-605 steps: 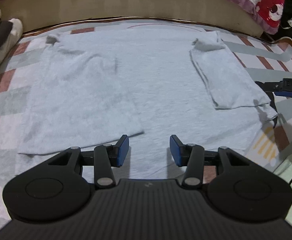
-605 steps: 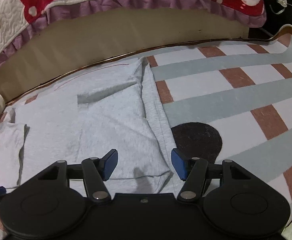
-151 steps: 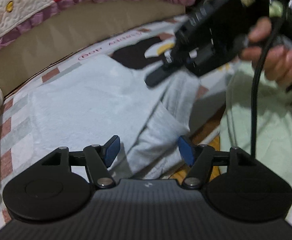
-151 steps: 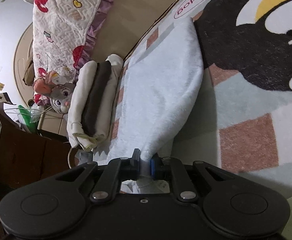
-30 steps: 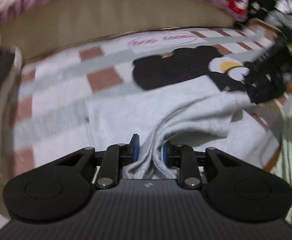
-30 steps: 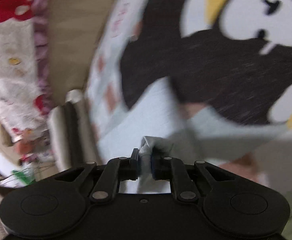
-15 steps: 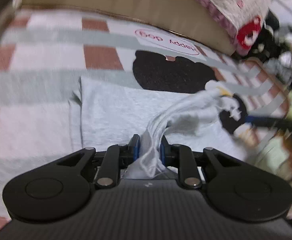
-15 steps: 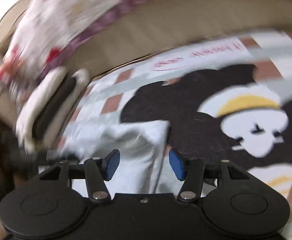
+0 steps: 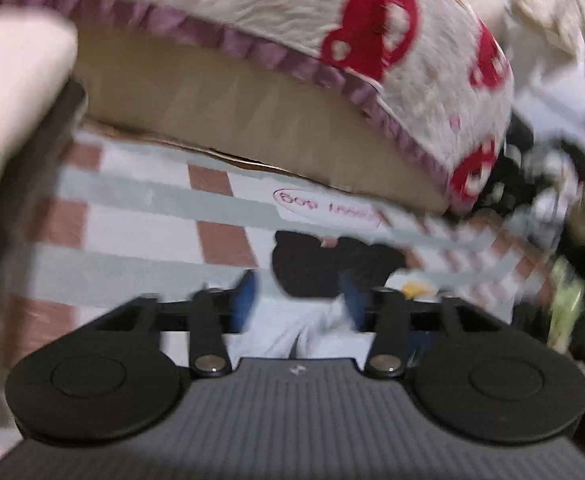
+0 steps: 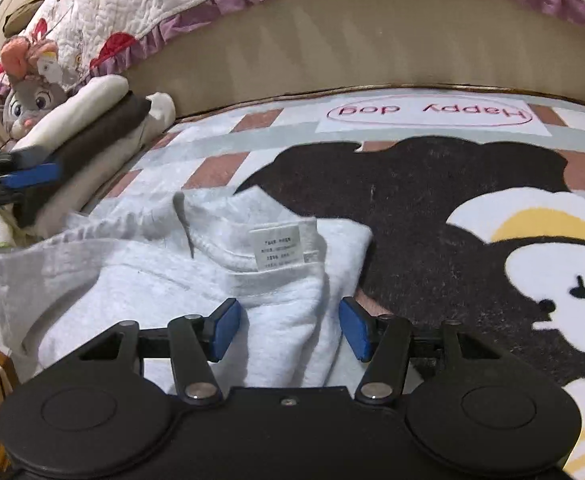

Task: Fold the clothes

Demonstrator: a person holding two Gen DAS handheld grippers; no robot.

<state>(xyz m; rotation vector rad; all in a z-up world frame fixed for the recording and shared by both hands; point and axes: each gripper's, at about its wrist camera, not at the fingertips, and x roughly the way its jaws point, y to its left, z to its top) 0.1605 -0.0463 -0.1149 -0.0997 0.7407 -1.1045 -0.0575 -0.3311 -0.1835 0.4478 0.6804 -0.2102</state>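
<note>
Right tool (image 10: pixel 288 326) hung spread wide and empty just above my grey top (image 10: pixel 196 276), which lay in a folded bundle on the rug (image 10: pixel 432 200), collar label up, its long side running off to my left. Left tool (image 9: pixel 298 304), also spread and empty, sat over that far end.

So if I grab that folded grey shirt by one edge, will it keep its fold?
Probably not. The grey shirt lies in soft, rumpled layers, so it likely droops and unfolds. It looks light, thin knit. On the rug, pushing it would probably bunch it rather than slide it.
</note>
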